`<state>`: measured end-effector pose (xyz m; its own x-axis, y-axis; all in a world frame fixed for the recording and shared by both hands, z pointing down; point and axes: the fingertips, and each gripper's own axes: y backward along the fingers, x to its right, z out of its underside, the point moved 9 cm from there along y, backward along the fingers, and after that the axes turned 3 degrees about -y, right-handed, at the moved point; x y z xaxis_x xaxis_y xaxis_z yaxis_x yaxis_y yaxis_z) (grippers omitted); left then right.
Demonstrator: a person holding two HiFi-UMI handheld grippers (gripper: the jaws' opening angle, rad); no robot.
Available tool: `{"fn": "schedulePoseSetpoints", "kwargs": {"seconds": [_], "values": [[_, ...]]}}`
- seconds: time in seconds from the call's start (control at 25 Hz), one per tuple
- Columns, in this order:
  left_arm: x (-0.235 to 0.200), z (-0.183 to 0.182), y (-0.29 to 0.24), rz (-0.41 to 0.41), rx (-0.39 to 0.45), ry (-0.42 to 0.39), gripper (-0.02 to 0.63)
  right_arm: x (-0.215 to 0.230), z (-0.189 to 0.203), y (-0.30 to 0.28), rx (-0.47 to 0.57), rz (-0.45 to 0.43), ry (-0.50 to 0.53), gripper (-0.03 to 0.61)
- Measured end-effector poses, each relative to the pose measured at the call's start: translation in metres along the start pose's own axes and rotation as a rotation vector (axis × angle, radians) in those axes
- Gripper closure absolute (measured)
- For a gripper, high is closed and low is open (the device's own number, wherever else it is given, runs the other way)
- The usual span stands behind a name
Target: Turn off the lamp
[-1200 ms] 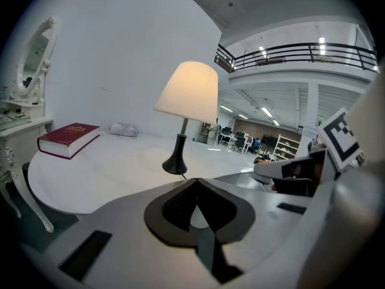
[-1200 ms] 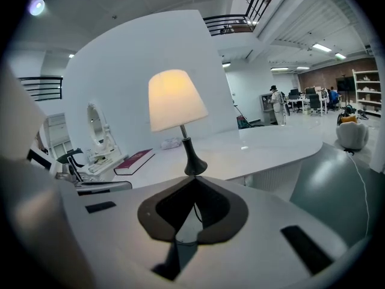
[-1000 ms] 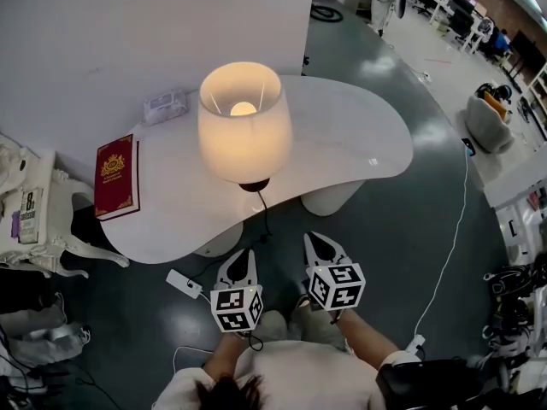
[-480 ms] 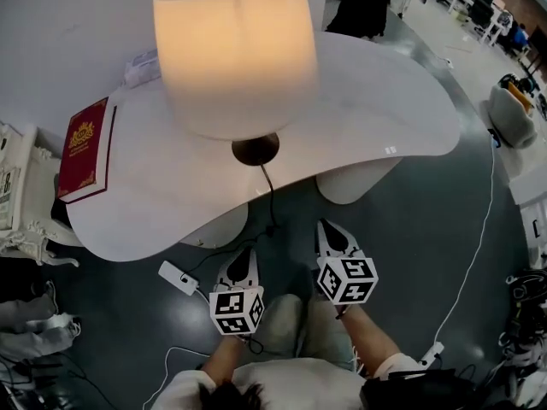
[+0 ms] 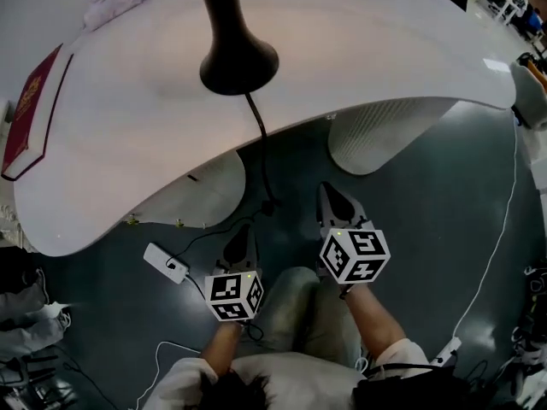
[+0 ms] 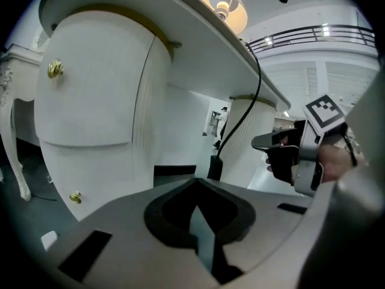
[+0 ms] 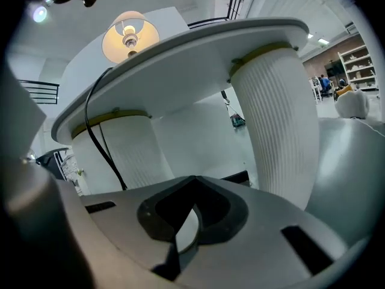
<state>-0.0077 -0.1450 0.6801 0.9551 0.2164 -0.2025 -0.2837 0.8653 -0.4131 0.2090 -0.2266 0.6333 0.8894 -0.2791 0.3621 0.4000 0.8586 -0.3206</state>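
Observation:
The lamp is lit: its glowing shade (image 6: 225, 8) shows over the table edge in the left gripper view, and the shade (image 7: 129, 35) shows again in the right gripper view. In the head view only the dark lamp base (image 5: 238, 62) shows on the white table (image 5: 128, 161). The black cord (image 5: 256, 135) drops over the table edge to a black block (image 6: 215, 167) near the floor. My left gripper (image 5: 243, 236) and right gripper (image 5: 332, 196) hang low under the table's front edge, both shut and empty. The block lies just beyond the left gripper (image 6: 195, 185).
A white power strip (image 5: 165, 263) lies on the dark floor left of my left gripper. Two white table pedestals (image 5: 380, 139) (image 5: 192, 199) stand ahead. A red book (image 5: 26, 114) and a plastic packet (image 5: 115, 2) lie on the table. A white cable (image 5: 504, 229) runs at the right.
Both grippers have sunk low toward the floor, still shut. The head view has dropped too: the lit shade has left the top of the picture and only the base shows.

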Motion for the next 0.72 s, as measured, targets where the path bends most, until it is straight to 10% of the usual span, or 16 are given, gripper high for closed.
{"fn": "schedulePoseSetpoints", "kwargs": {"seconds": [0.72], "values": [[-0.015, 0.066, -0.037, -0.009, 0.110, -0.022, 0.604, 0.026, 0.091, -0.039, 0.053, -0.015, 0.018, 0.580]]}}
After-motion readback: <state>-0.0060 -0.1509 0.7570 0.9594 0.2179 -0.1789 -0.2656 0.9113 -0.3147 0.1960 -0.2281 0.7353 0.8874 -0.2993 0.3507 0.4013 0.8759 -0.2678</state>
